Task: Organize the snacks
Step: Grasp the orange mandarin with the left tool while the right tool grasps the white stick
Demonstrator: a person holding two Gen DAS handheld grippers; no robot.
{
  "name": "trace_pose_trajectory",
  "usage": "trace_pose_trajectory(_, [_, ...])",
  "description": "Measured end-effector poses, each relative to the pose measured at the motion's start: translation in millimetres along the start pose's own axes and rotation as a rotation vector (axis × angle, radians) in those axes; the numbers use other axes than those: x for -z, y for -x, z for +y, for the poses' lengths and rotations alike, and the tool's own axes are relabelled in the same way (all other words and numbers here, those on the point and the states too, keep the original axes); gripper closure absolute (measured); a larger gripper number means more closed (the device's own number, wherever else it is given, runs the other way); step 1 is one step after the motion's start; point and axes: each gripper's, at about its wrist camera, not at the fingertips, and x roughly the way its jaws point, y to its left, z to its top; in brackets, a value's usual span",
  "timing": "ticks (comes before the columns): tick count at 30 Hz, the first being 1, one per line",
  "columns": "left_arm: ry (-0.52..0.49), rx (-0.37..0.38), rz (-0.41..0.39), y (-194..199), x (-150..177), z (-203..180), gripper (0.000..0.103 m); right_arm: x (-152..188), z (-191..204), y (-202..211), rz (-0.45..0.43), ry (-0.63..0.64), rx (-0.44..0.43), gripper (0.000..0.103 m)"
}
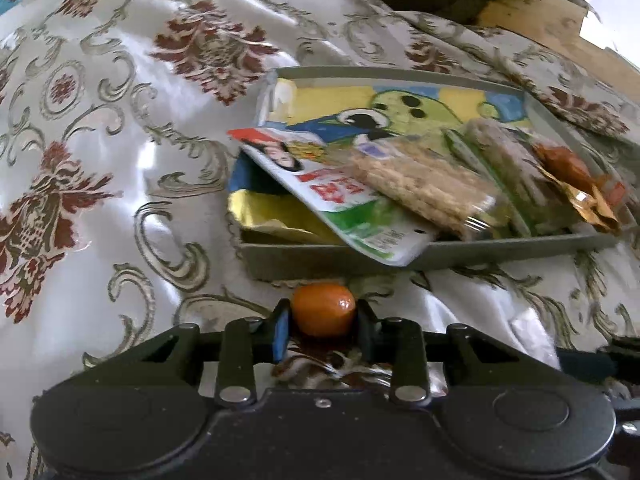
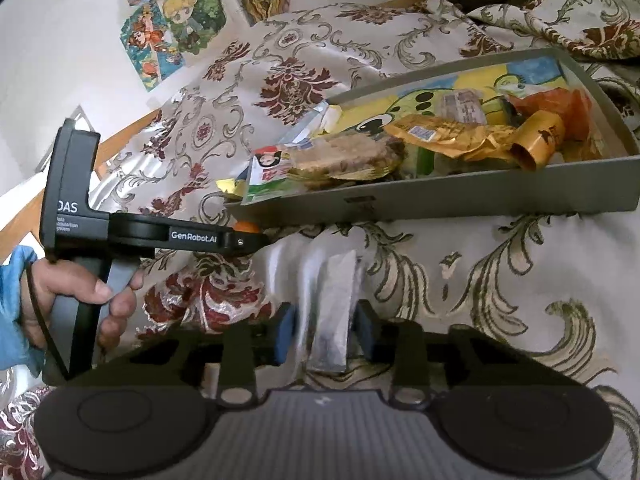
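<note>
Black left gripper [image 2: 256, 236], white "GenRobot.AI" lettering; blue pads [image 1: 281, 330]; silver pivot screws; blue sleeve [image 2: 16, 300].

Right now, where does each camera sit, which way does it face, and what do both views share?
Left wrist: rides the left tongs, facing the grey tray; fingers grip an orange candy.
Right wrist: rides the right tongs, facing the tray's long side; a silvery packet sits between its fingers, contact unclear; the person's left hand shows.
Shared: tray, candy, red-and-white pouch, floral cloth.
</note>
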Motion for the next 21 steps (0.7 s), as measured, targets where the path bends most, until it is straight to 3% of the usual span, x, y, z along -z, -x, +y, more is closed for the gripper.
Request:
trace_pose_trajectory(8, [-0.027,0.047,-0.001,16.5,4.3,-16.4,0.068,2.9,2.0,3.1,0.006,-0.022,-0.014,0.08])
trace_pose_trajectory(15, [-0.084,0.089,0.024,32.5,14.1,-36.4,0.068,6.3,0.6,8.6,0.053,-0.075,-0.043,0.08])
trace_pose_trajectory(17, [-0.107,0.092,0.029,38.9,18.9,-41.9,0.068,9.1,1.8,10.3,0.064,-0.087,-0.059,0.085])
trace_pose_trajectory(21, [-0.104,0.094,0.03,57.1,29.5,-50.1,0.068,12.7,13.0,14.4,0.072,-0.013,-0.031,0.091])
